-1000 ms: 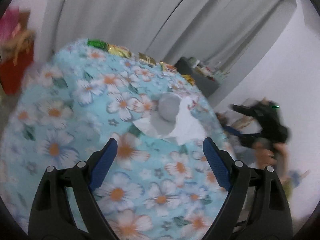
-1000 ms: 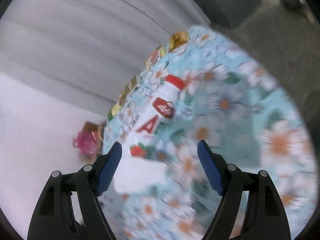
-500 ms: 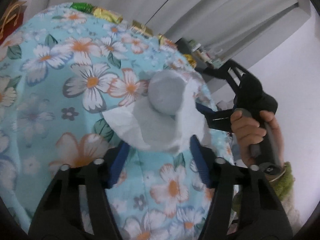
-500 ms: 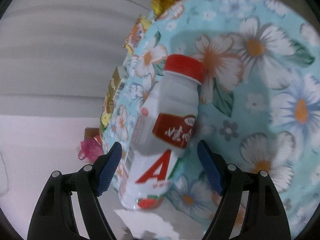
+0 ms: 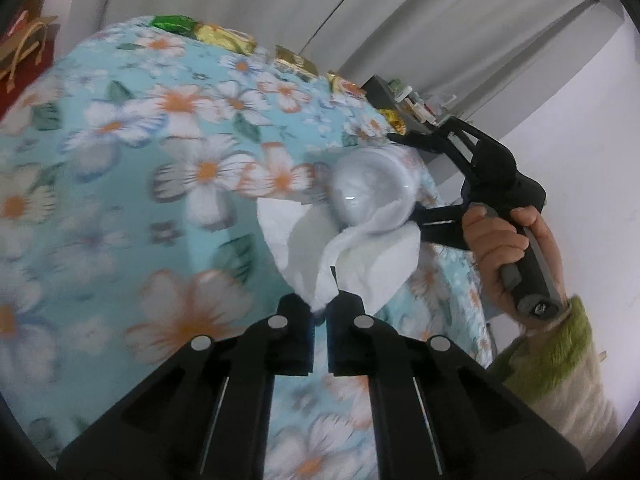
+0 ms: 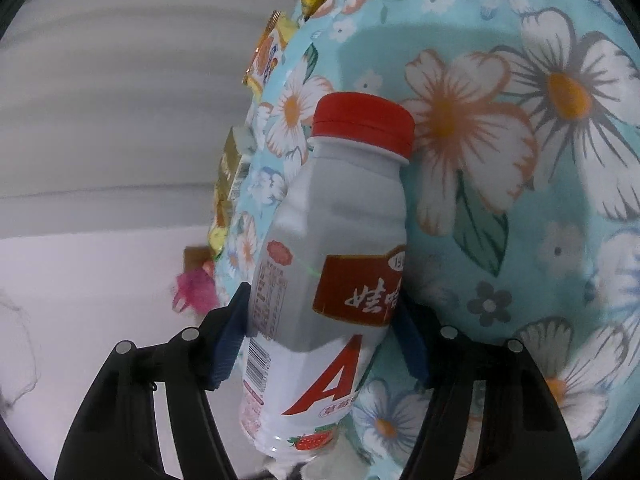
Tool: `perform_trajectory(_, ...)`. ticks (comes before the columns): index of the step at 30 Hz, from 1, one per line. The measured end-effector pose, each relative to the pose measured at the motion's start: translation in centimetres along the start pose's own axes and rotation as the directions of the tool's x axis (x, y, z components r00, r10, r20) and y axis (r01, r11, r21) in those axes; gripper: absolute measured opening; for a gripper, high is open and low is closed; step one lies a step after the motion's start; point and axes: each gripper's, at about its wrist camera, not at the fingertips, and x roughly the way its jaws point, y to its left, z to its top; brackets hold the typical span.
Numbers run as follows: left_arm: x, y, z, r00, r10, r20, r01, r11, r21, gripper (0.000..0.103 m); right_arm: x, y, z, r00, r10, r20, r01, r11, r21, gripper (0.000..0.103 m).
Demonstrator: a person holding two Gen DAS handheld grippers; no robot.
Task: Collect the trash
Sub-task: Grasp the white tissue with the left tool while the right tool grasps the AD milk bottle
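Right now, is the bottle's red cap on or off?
On. The red cap sits on the neck of the bottle lying on the floral cloth.

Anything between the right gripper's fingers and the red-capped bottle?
Nothing: in the right wrist view the right gripper has just been closing, pads on the bottle sides.

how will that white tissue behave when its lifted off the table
Probably floppy: the tissue is crumpled and folds loosely where the left gripper pinches one corner. Likely very light and liable to tear. The bottle lies against it, so lifting could drag or nudge it.
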Motion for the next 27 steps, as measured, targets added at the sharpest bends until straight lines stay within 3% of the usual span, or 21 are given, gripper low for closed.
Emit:
perform_trajectory(3,-1.7,1.6,-0.4,0.999,0.035,-0.032,-0.035,0.999,0.013,0.002,-0.8,-0.3,0.0,0.998,0.003,-0.062,-0.007,0.998,-0.056,0.065)
perform_trajectory(8,-4.7,3.6,-1.3,0.994,0.07,-0.081,-0.065,0.996,0.063,0.002,-3.2,-0.2,-2.6,0.984,-0.091,-0.155,0.048,0.964,-0.26,0.065)
perform_trajectory(14,-7.5,4.2,-3.1,0.987,0.069,-0.146,-0.042,0.983,0.178,0.002,-7.4,0.4,-9.5,0.969,-0.152,-0.196,0.045,0.885,-0.464,0.064)
perform_trajectory(16,-7.9,3.9,-3.4,0.985,0.108,-0.132,-0.078,0.975,0.21,0.003,-8.6,1.0,-11.6,0.969,-0.164,-0.185,0.044,0.85,-0.525,0.064)
perform_trajectory(18,-7.9,3.2,-3.6,0.98,0.182,-0.079,-0.156,0.952,0.262,0.003,-9.2,1.4,-12.8,0.972,-0.177,-0.156,0.065,0.836,-0.544,0.064)
perform_trajectory(20,-7.8,2.4,-3.7,0.976,0.214,-0.04,-0.193,0.936,0.296,0.003,-8.9,2.0,-13.3,0.975,-0.19,-0.115,0.096,0.828,-0.553,0.064)
perform_trajectory(22,-7.3,1.0,-4.1,0.959,0.282,0.019,-0.269,0.89,0.367,0.003,-8.4,2.3,-13.2,0.978,-0.198,-0.072,0.126,0.823,-0.555,0.064)
perform_trajectory(24,-6.6,-0.4,-4.8,0.937,0.341,0.076,-0.338,0.827,0.449,0.007,-7.3,2.9,-12.9,0.977,-0.212,-0.026,0.164,0.823,-0.543,0.064)
perform_trajectory(25,-6.4,-0.9,-5.1,0.936,0.342,0.078,-0.337,0.816,0.47,0.01,-6.9,3.3,-13.2,0.977,-0.211,-0.016,0.169,0.825,-0.539,0.064)
perform_trajectory(27,-6.2,-1.4,-5.5,0.946,0.318,0.065,-0.31,0.824,0.474,0.018,-6.1,3.7,-13.2,0.977,-0.215,0.011,0.187,0.823,-0.536,0.064)
